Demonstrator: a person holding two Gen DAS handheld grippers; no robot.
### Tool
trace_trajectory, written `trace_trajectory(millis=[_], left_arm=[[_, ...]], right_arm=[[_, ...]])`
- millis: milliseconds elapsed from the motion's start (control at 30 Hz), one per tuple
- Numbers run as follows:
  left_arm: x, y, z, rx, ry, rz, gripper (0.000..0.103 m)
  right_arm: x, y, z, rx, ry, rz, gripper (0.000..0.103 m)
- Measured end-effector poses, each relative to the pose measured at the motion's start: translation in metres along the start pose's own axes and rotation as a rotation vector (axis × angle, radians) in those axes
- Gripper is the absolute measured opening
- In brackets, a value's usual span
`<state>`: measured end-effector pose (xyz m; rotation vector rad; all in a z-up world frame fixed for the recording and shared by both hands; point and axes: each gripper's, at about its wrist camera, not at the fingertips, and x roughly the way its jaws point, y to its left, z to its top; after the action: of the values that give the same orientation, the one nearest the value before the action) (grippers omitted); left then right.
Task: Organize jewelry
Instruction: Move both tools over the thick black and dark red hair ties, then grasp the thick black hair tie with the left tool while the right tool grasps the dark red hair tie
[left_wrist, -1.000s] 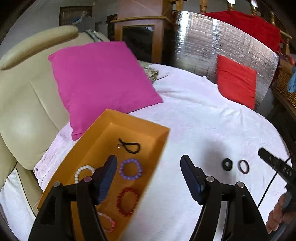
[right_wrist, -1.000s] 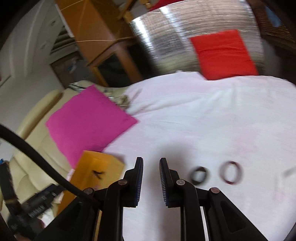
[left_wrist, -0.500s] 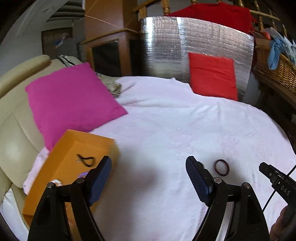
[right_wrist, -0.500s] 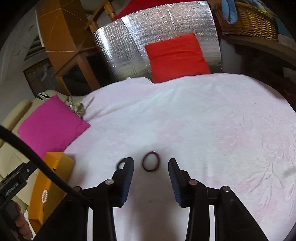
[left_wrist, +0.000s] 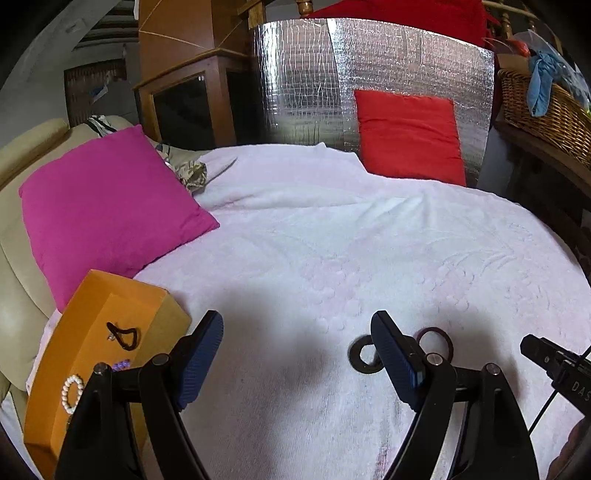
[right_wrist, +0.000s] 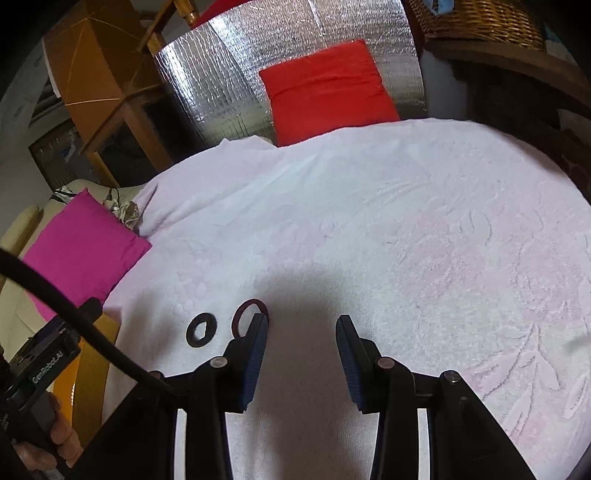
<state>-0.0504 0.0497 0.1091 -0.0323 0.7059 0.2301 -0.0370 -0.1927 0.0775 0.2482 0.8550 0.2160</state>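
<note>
Black ring, maroon band on nubby towel; both claws released.

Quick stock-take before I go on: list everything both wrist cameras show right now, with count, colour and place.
black ring: 1, black, on the white cover, left of the maroon ring
maroon ring: 1, dark red, on the cover, partly behind the right gripper's left finger
orange box: 1, orange, open, at the cover's left edge
black cord piece: 1, in the box
white bead bracelet: 1, in the box
purple bead bracelet: 1, in the box, mostly hidden
white cover: 1, spread over the surface
pink cushion: 1, left
red cushion: 1, against the silver foil panel
wicker basket: 1, far right
left hand-held gripper: open, empty
right hand-held gripper: open, empty
</note>
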Motion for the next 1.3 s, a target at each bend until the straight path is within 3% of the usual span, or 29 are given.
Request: trace_trajectory(millis=[367, 1300], left_arm=[[0.041, 0.006, -0.017, 0.025, 0.087, 0.003, 0.083], [0.054, -0.005, -0.028, 0.103, 0.149, -0.018, 0.083]], right_arm=[[0.023, 0.005, -0.008, 0.027, 0.068, -0.003, 0.042], [0.043, 0.008, -0.013, 0.07, 0.134, 0.032, 0.042]])
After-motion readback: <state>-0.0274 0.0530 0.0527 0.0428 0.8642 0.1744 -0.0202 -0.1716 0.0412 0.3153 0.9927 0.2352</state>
